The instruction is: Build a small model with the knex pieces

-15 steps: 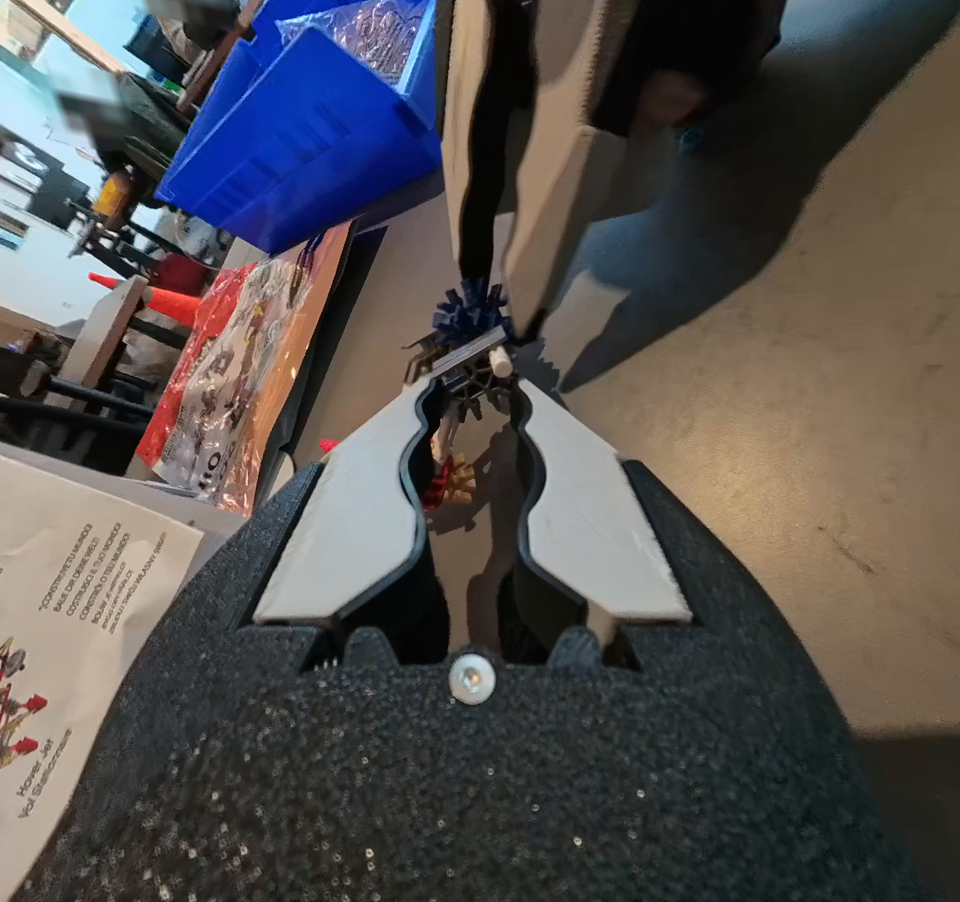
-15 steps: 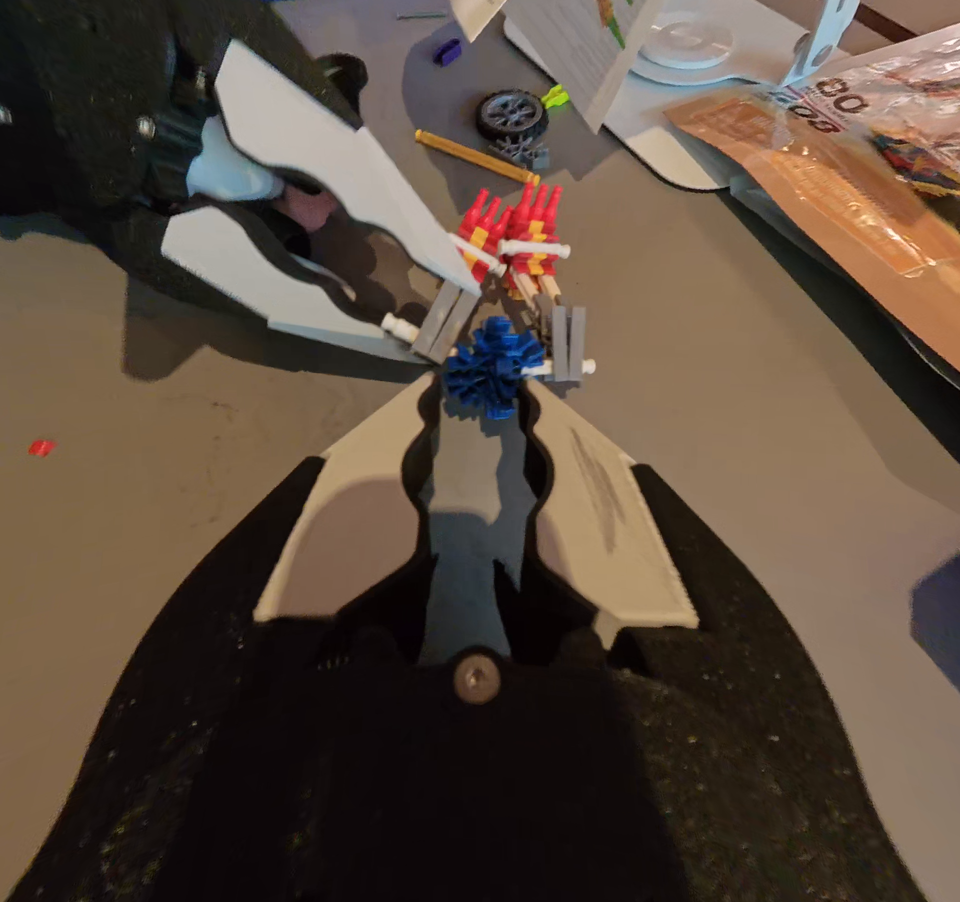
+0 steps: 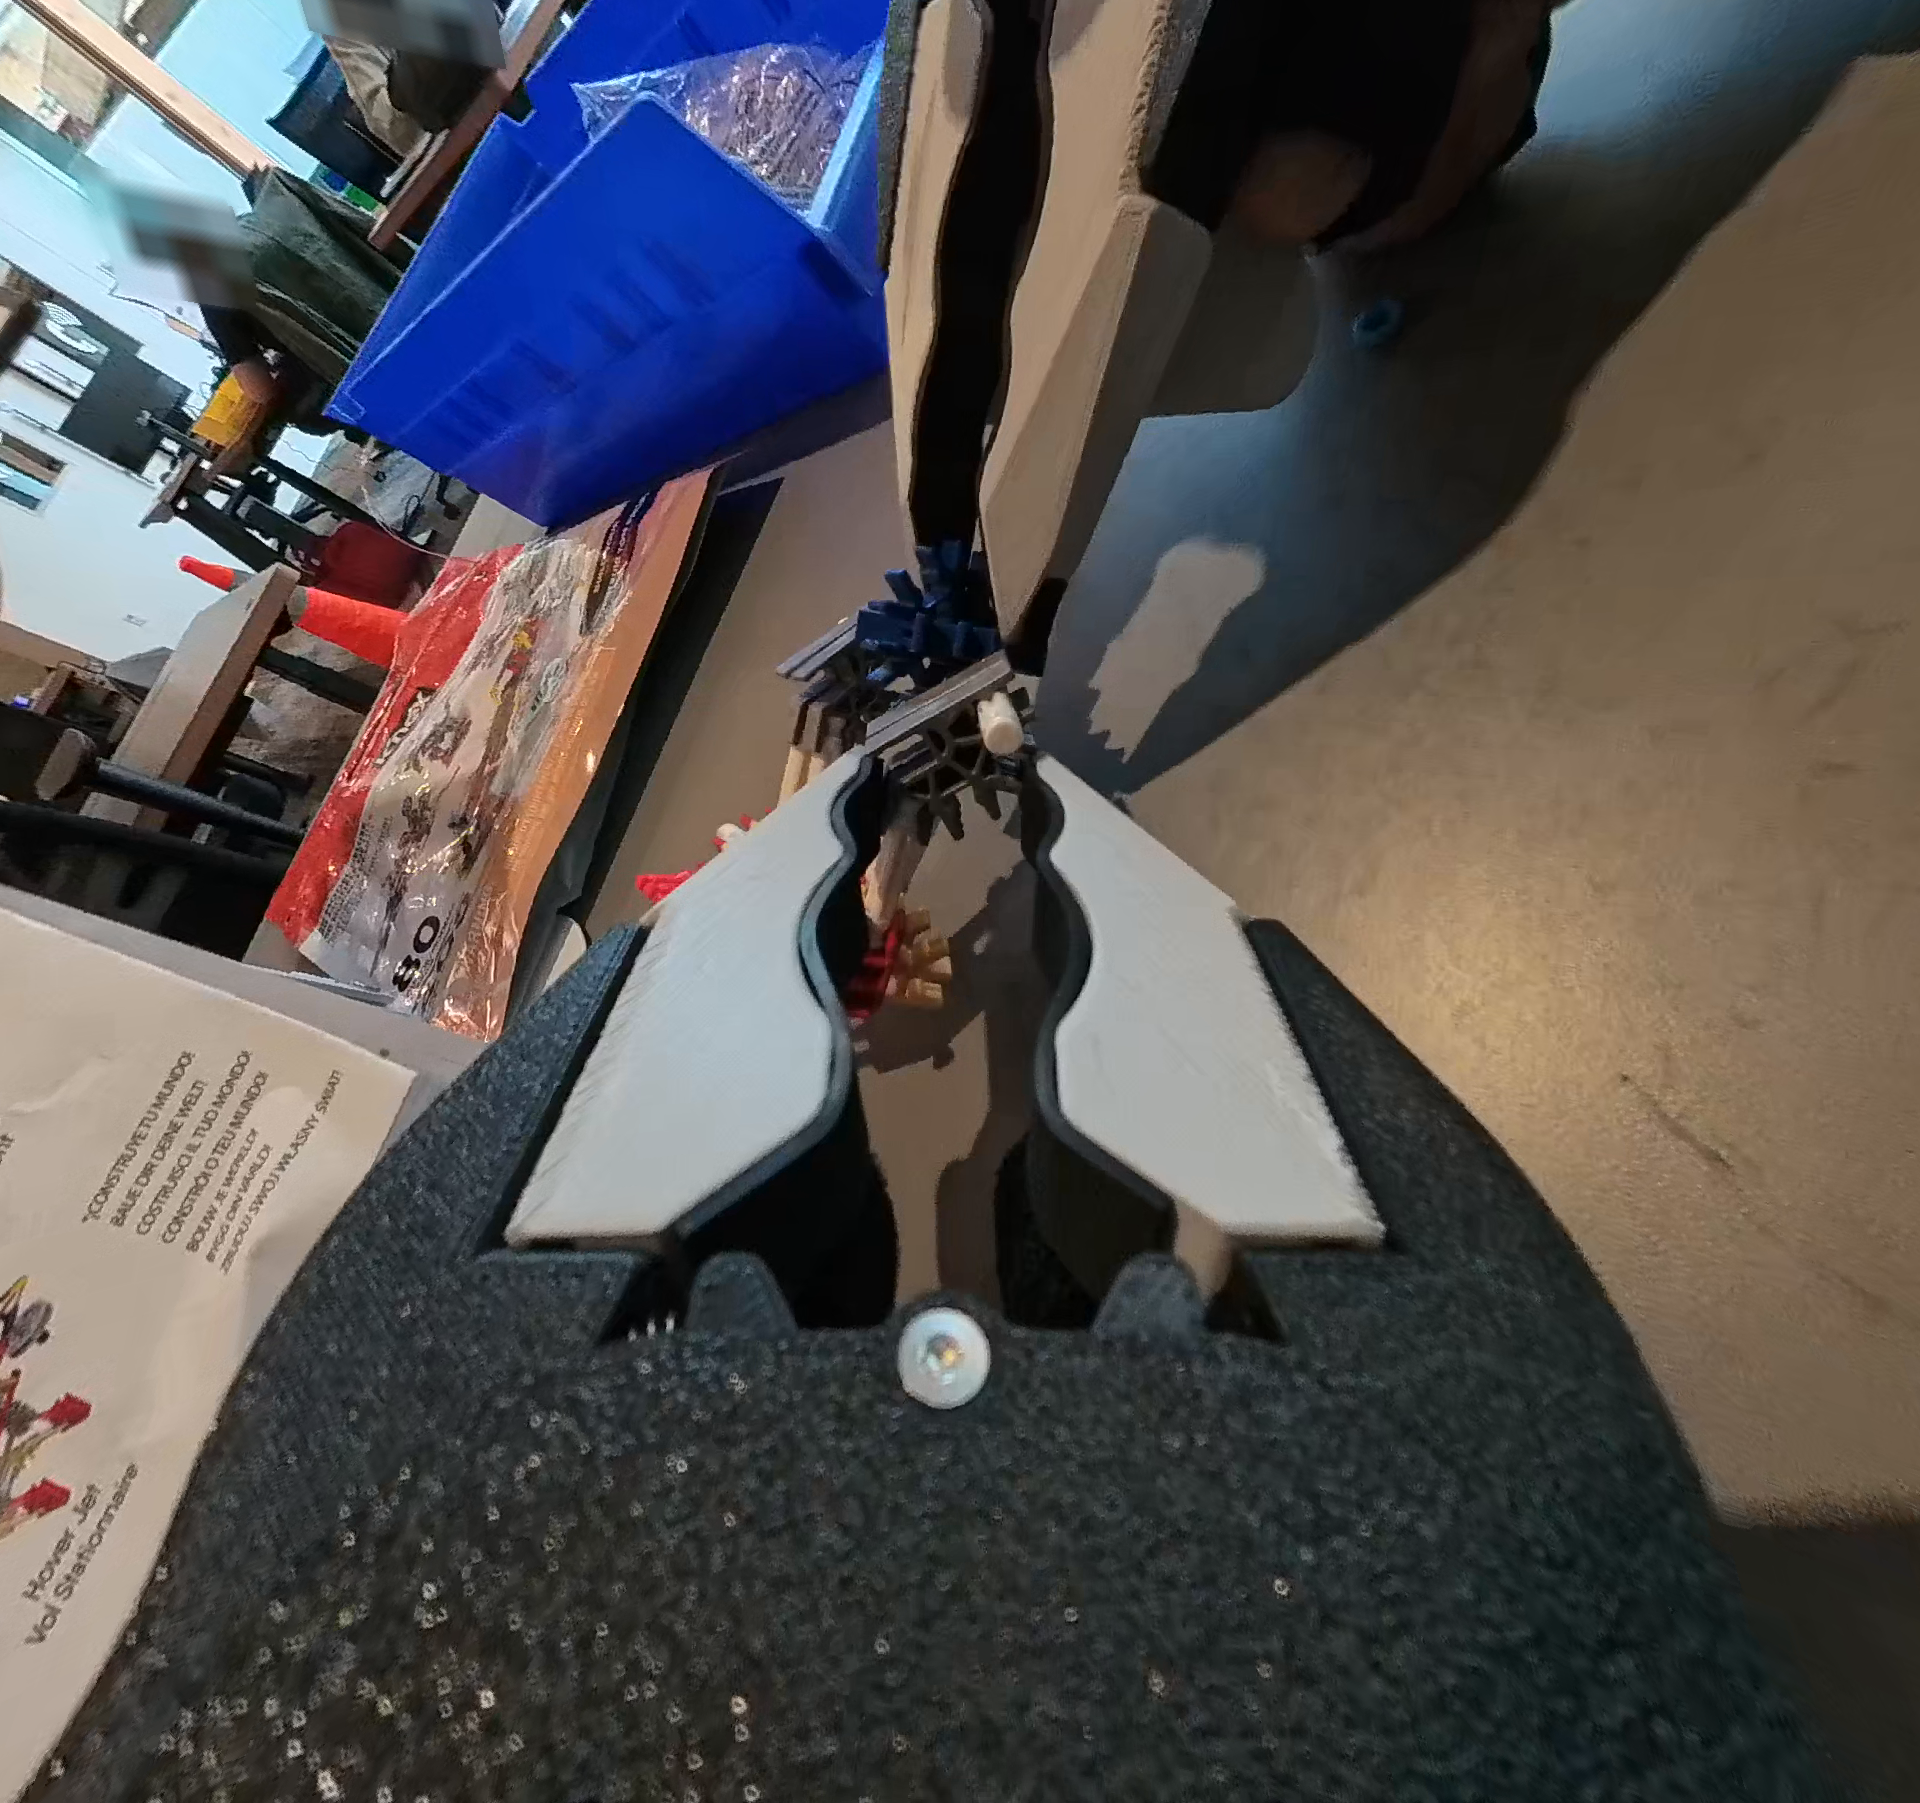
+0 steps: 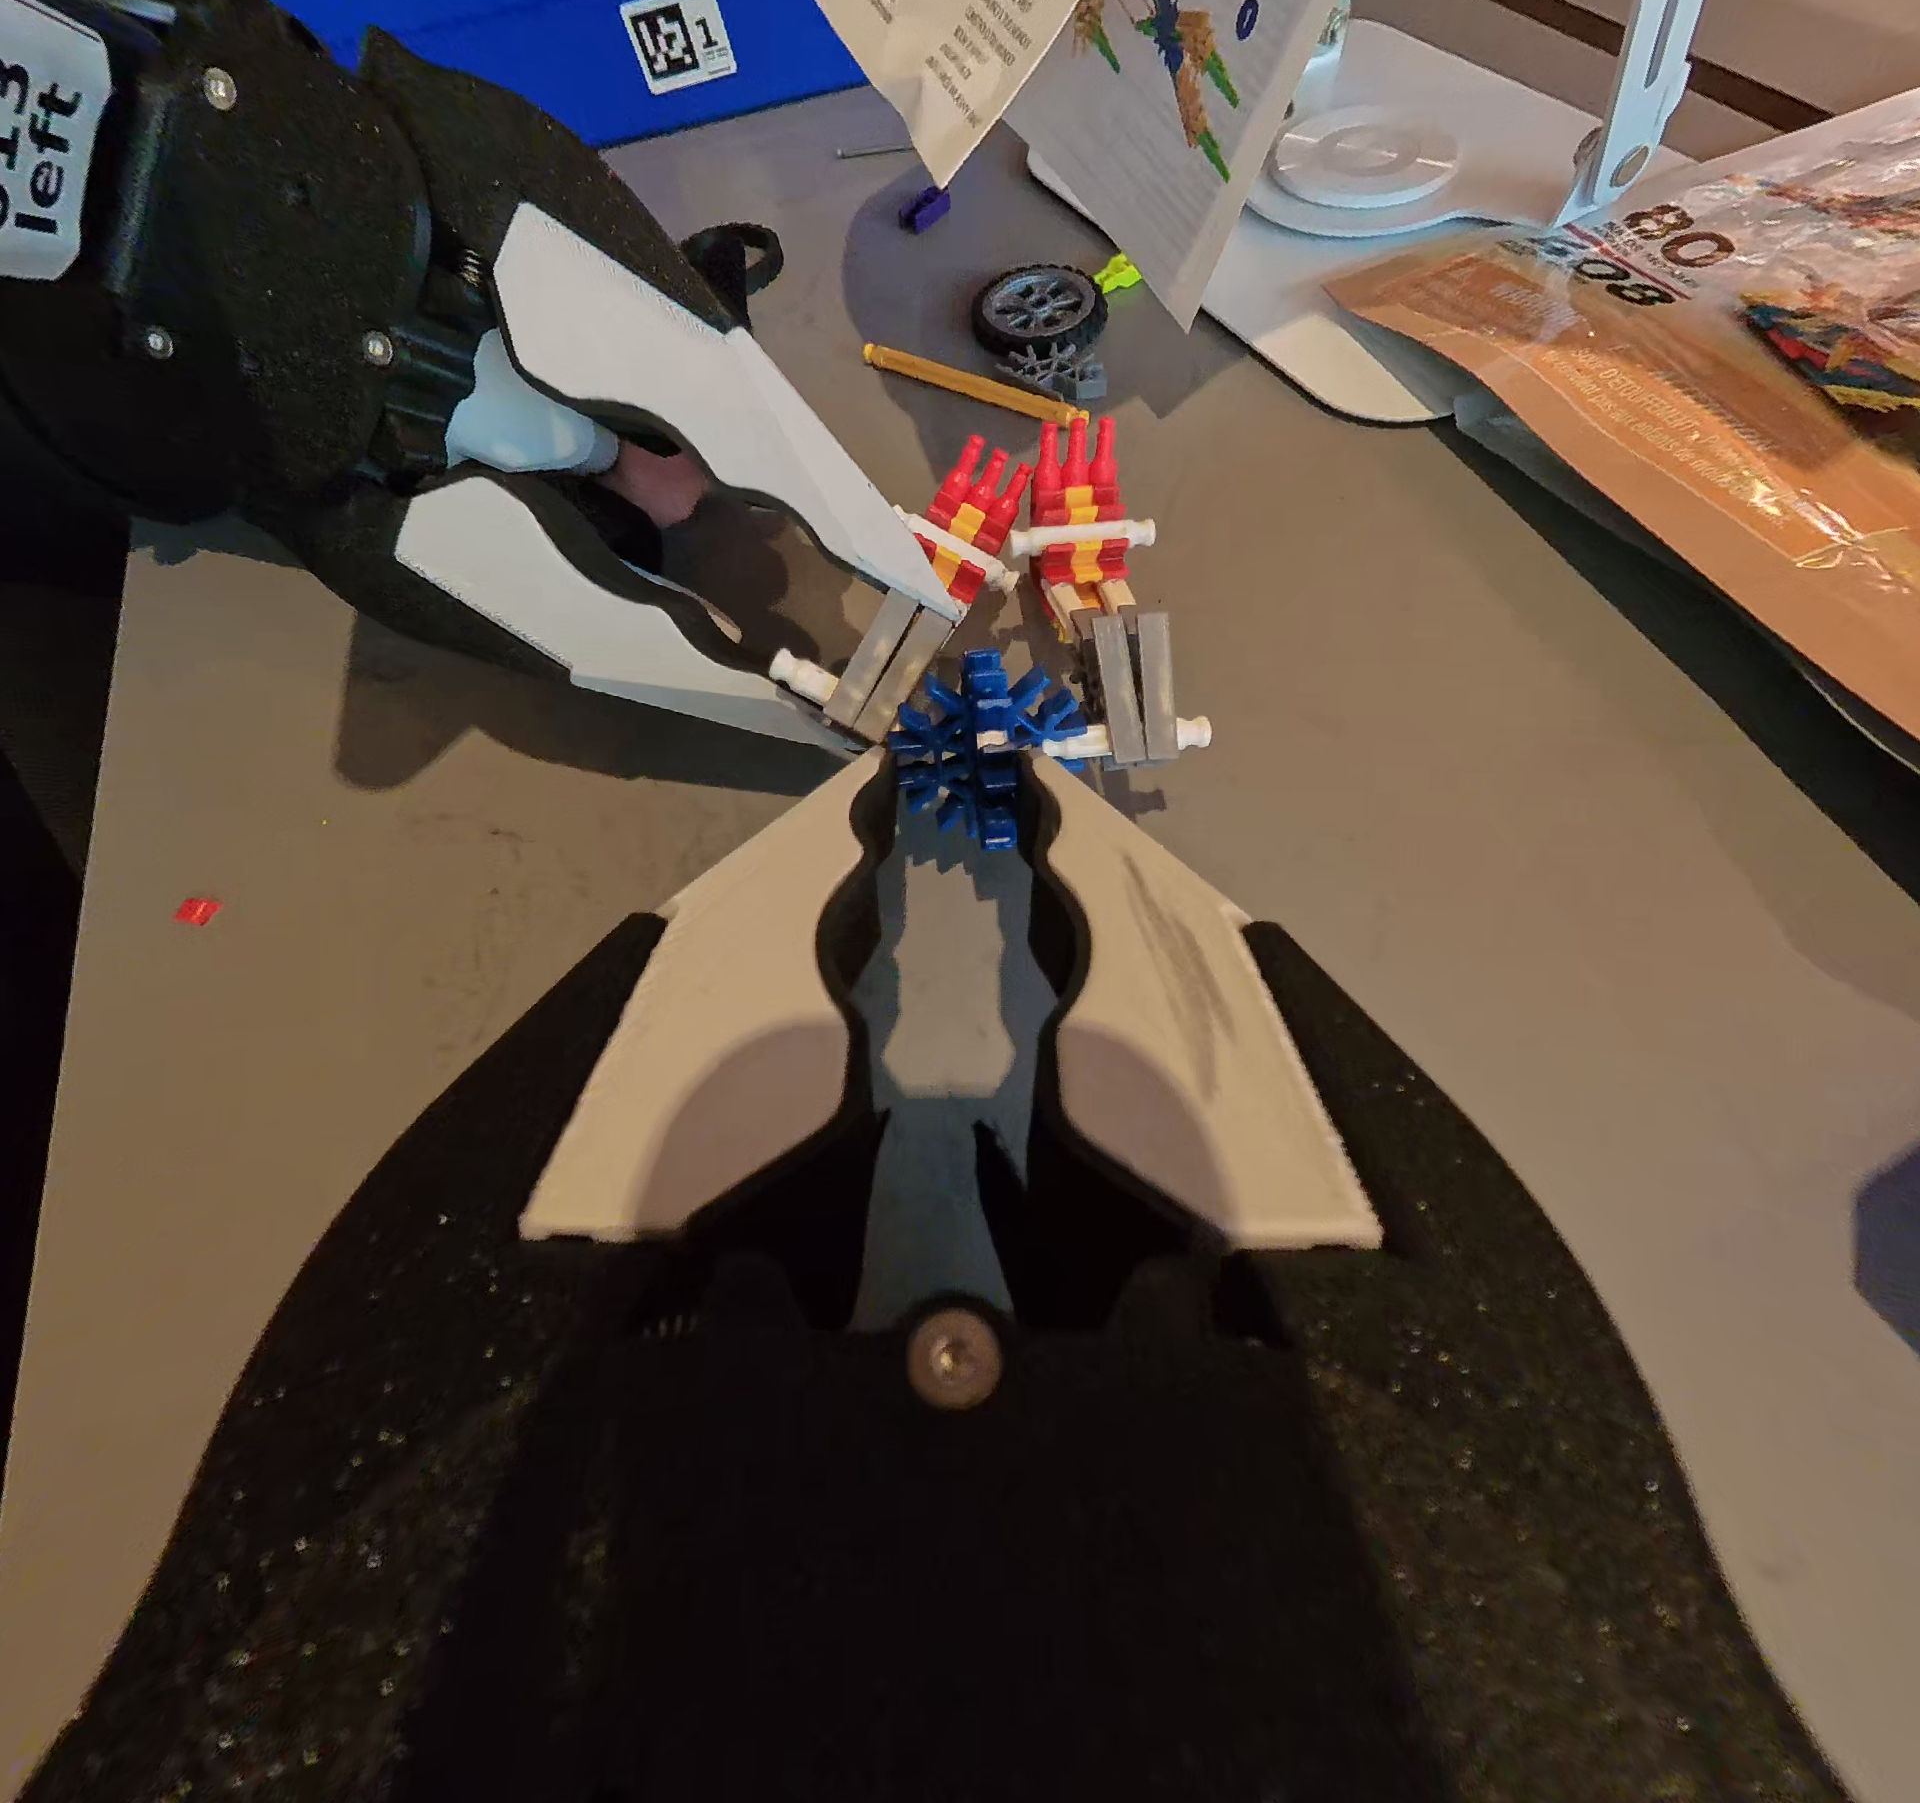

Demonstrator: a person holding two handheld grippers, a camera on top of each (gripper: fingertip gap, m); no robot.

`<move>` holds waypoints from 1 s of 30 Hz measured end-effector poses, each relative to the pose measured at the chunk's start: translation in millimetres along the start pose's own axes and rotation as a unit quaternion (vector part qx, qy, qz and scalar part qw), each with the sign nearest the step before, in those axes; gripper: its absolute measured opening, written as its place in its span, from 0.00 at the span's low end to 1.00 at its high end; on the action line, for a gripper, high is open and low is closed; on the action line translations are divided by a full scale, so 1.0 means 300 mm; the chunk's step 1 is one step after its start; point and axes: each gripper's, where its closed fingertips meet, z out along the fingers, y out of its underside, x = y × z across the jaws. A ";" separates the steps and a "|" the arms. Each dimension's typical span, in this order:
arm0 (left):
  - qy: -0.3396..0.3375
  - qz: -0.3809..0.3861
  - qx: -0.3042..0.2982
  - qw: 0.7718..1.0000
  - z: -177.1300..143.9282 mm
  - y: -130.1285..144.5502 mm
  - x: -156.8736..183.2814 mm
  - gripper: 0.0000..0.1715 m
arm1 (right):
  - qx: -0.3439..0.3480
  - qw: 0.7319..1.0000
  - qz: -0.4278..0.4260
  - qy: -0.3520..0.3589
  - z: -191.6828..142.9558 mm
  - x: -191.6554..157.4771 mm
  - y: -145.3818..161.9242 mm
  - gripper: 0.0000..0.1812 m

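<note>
Model: a small build of plastic rods and connectors (image 4: pixel 1049 631) lies on the grey table (image 4: pixel 1455 922), with red-and-yellow stacks at the far end, grey plates in the middle and a blue hub (image 4: pixel 971 740) at the near end.
Right gripper (image 4: pixel 961 787): its fingers are clamped on the blue hub, tips on either side of it.
Left gripper (image 3: pixel 951 787): closed on the pair of grey plates (image 4: pixel 883 657) and the white rod through them, on the model's left side; the two grippers' tips almost touch.
Loose parts: a wheel (image 4: pixel 1039 309), a yellow rod (image 4: pixel 971 384) and a grey connector (image 4: pixel 1055 371) lie beyond the model; a red bit (image 4: pixel 195 912) lies well apart on the left.
Around: an open booklet (image 4: pixel 1049 39), an orange parts bag (image 4: pixel 1683 340), a white stand (image 4: pixel 1361 174) and blue bins (image 3: pixel 644 299) line the far edge.
</note>
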 end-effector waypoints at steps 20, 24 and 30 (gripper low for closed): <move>-0.092 -0.039 0.068 0.993 -0.014 -0.129 -0.135 0.14 | 0.163 0.978 0.130 -0.012 -0.081 0.059 -0.146 0.11; -0.104 -0.058 0.094 0.988 -0.025 -0.162 -0.158 0.14 | 0.209 0.968 0.137 -0.020 -0.107 0.054 -0.188 0.11; -0.124 -0.048 0.104 0.986 -0.030 -0.187 -0.173 0.14 | 0.237 0.962 0.134 -0.011 -0.126 0.056 -0.212 0.11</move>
